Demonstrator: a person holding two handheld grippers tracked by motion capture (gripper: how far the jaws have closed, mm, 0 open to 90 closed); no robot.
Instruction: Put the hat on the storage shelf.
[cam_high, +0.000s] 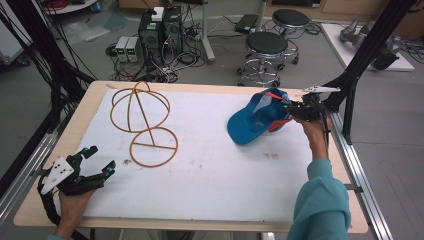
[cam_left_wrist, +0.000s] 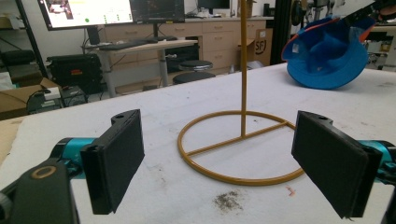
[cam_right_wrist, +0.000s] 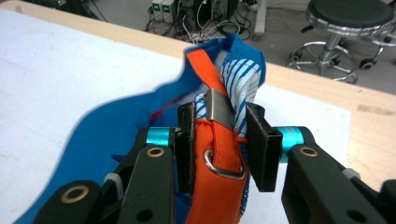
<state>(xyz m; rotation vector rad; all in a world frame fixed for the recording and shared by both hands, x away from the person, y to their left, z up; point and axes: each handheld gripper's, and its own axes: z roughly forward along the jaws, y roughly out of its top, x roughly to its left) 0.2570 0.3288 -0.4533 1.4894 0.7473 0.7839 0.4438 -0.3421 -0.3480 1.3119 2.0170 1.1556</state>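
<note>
In the right gripper view the right gripper (cam_right_wrist: 219, 149) has its fingers (cam_right_wrist: 262, 144) pinching the cap (cam_right_wrist: 116, 135) by its orange strap (cam_right_wrist: 212, 154), with the metal buckle (cam_right_wrist: 218, 108) just beyond the fingertips and a D-ring (cam_right_wrist: 224, 168) between the pads. Gripping the strap at the back looks like the way to carry the cap crown-down, the brim hanging away from the fingers, probably so it can go onto the stand. This close view shows the striped lining and the buckle, which the high view cannot resolve; there the cap (cam_high: 255, 120) hangs from the right gripper (cam_high: 295, 109), lifted off the bench (cam_high: 210, 175) at its far right side

The left gripper (cam_left_wrist: 217, 154) rests low with its fingers (cam_left_wrist: 119, 158) spread wide on nothing, the stand's ring base (cam_left_wrist: 243, 154) lying just ahead between them and its upright rod rising beyond. It seems parked there to steady the stand (cam_high: 145, 122). The high view adds the stand's domed wire top, cut off in the left gripper view
</note>
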